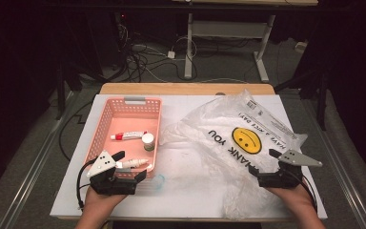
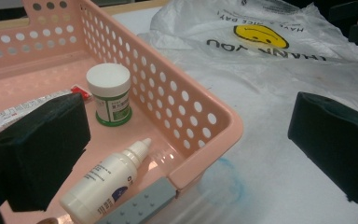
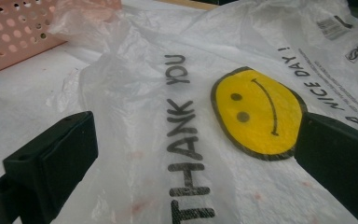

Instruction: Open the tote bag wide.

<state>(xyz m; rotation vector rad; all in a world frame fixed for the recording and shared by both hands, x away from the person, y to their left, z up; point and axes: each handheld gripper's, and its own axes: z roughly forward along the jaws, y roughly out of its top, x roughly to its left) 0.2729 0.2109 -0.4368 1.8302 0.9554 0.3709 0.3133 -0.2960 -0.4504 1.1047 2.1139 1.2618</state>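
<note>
Crumpled, translucent plastic bag (image 1: 233, 143) with yellow smiley, "THANK YOU".

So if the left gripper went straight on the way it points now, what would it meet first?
Probably the pink basket: the open left gripper straddles its near corner, one jaw over the dropper bottle inside, the other over the table outside. How high it hangs above the rim is unclear.

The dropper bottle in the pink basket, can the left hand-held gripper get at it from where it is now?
Probably yes. The left hand-held gripper is open at the basket's near corner, and the dropper bottle lies uncovered just inside. The rim between the jaws means coming in from above.
</note>
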